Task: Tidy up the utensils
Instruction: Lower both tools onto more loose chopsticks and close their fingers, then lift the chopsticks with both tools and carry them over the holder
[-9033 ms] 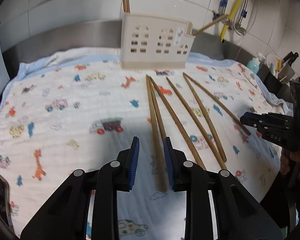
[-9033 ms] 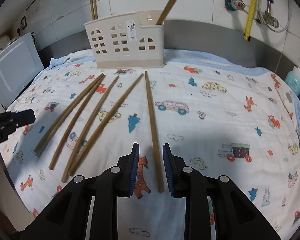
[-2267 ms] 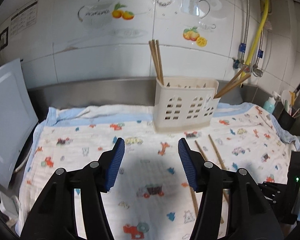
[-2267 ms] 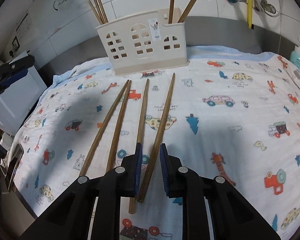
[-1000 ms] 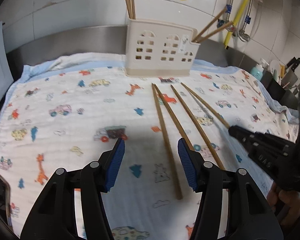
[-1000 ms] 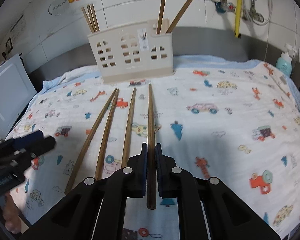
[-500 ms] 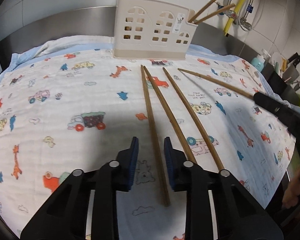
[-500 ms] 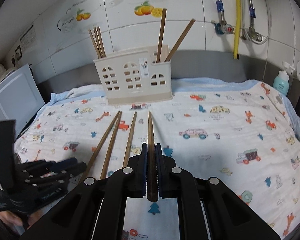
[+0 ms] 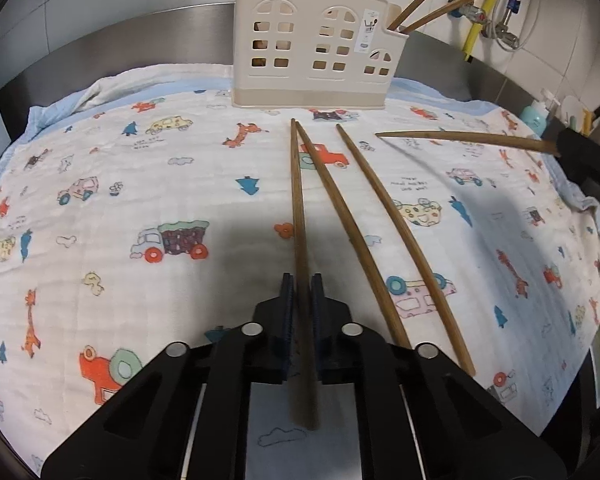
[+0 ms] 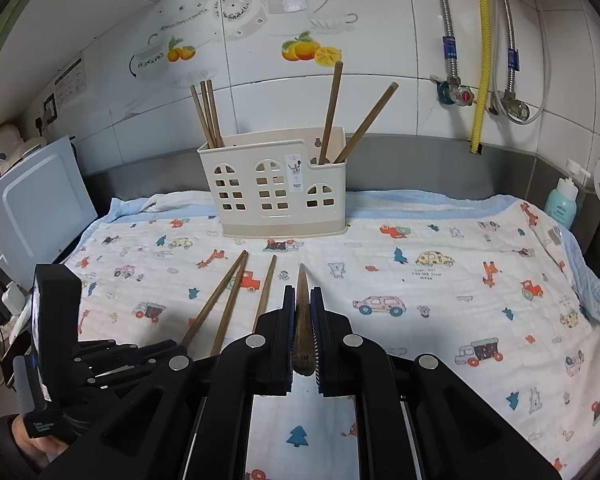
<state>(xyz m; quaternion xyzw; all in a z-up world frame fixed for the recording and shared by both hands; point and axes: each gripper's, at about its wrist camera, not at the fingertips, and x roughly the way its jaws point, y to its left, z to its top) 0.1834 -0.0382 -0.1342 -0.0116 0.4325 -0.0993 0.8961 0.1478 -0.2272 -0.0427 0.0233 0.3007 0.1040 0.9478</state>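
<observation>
Between the blue pads of the left hand-held gripper (image 9: 300, 300) lies the leftmost chopstick (image 9: 299, 216), pinched near its thick end; the jaws have just been closing and now press on it. This stick rests flat on the printed cloth (image 9: 100, 184) covering the tabletop, its tip touching a second chopstick (image 9: 340, 216) just beside it, with a third chopstick (image 9: 396, 224) lying a little further right. The left hand-held gripper tilts steeply down toward the cloth.

Over to the right, the right hand-held gripper (image 10: 302, 320) is clamped on a fourth chopstick (image 10: 301, 312), which is off the cloth and points toward the holder (image 10: 276, 200); it is angled downward more gently. The cream holder stands at the cloth's far edge against the tiled wall, with three sticks upright in its left compartment and two leaning in its right one.
</observation>
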